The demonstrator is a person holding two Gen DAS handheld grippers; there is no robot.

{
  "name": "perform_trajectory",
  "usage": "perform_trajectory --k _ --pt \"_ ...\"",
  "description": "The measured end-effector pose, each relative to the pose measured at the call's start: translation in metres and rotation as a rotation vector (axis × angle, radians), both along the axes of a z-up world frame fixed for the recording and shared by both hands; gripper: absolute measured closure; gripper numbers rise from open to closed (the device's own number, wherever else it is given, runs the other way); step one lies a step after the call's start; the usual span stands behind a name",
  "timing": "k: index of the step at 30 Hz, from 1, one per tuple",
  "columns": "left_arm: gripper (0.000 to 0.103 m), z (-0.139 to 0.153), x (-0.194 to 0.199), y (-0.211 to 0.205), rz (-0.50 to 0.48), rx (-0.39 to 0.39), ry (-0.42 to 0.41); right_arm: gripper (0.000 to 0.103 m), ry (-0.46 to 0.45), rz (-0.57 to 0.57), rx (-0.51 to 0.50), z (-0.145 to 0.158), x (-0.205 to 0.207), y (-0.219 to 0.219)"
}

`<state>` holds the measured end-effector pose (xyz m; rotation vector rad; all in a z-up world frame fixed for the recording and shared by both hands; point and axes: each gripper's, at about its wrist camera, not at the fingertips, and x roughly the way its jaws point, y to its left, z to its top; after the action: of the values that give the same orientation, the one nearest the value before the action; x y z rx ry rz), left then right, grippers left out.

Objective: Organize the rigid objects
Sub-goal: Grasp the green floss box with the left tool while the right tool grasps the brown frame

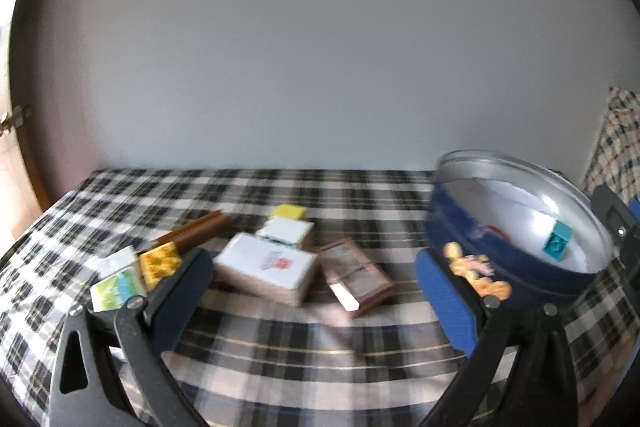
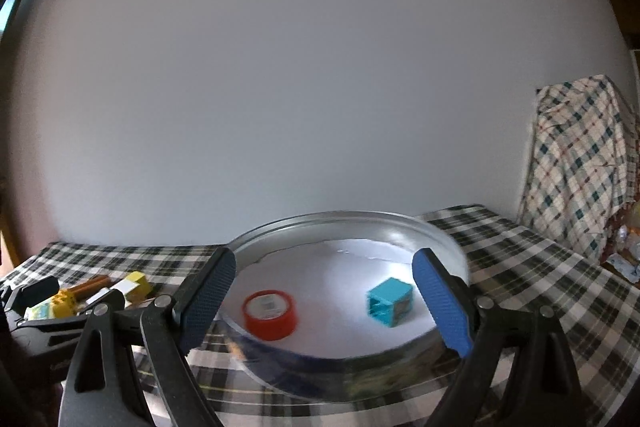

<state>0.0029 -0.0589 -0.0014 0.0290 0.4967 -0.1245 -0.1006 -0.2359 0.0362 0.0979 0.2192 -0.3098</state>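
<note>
A round blue tin (image 1: pixel 500 279) with a silver inside stands at the right of the checked tablecloth (image 1: pixel 280 347). In the right wrist view the tin (image 2: pixel 348 223) holds a red round roll (image 2: pixel 270 313) and a teal cube (image 2: pixel 390 301). My right gripper (image 2: pixel 323 259) hangs open just over its near rim, with nothing between the fingers. My left gripper (image 1: pixel 312 265) is open too, low over the cloth. Just beyond it lie a white box with red print (image 1: pixel 264 265) and a brown pack (image 1: pixel 356 277).
Left of the white box lie a green-and-white carton (image 1: pixel 118 285), a yellow block (image 1: pixel 160 261) and brown sticks (image 1: pixel 200 229). Behind it are small white and yellow boxes (image 1: pixel 286 223). A pale wall backs the table. A checked cloth (image 2: pixel 580 163) hangs at the far right.
</note>
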Motion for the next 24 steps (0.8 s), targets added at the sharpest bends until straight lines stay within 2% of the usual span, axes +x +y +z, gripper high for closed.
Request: perform_trajectory --k 6,13,18,24 --pt "0.0 -0.004 0.006 0.04 0.125 0.012 0.039 0.011 0.02 0.08 -0.01 -0.003 0.012 0.034" --pt "0.001 -0.012 0.014 0.09 0.273 -0.015 0.107 0.011 0.068 0.175 -0.037 -0.008 0.03 0.072" --pt "0.001 -0.021 0.023 0.118 0.344 -0.034 0.196 0.011 0.08 0.23 -0.035 -0.01 0.041 0.088" --pt "0.001 -0.041 0.037 0.145 0.364 -0.091 0.339 0.011 0.113 0.262 -0.025 -0.013 0.055 0.099"
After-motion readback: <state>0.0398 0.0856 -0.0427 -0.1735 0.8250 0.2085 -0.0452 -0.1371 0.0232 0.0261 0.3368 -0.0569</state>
